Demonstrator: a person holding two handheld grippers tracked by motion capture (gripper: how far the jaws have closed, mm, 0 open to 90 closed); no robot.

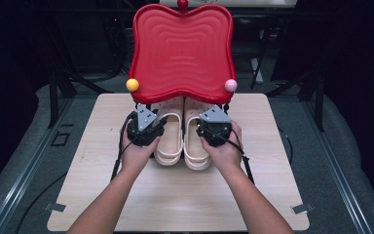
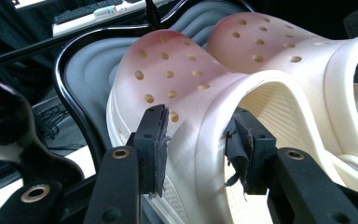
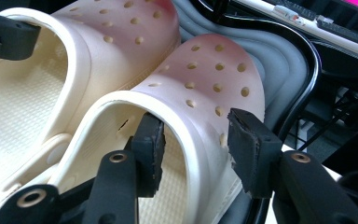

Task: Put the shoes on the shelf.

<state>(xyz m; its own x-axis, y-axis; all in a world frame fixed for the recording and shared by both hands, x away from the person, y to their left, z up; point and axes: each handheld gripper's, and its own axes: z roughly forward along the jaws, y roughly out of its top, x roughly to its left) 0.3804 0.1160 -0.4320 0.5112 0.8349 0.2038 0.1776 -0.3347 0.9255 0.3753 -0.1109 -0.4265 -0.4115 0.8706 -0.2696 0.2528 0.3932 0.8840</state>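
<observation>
Left gripper [image 2: 196, 149]: jaws standing apart, straddling the left clog's [image 2: 177, 93] rim at lower centre, releasing it.
Right gripper [image 3: 193, 154]: likewise loosened around the right clog [image 3: 205, 79].
Tray [image 1: 182, 48]: sheltering the toes.

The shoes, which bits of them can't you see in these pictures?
- High view: the toes of the left clog and right clog are hidden under the red shelf.
- Left gripper view: the left clog's heel is cut off by the bottom edge.
- Right gripper view: the right clog's heel is cut off too.
- Every view: the soles, underneath.
</observation>
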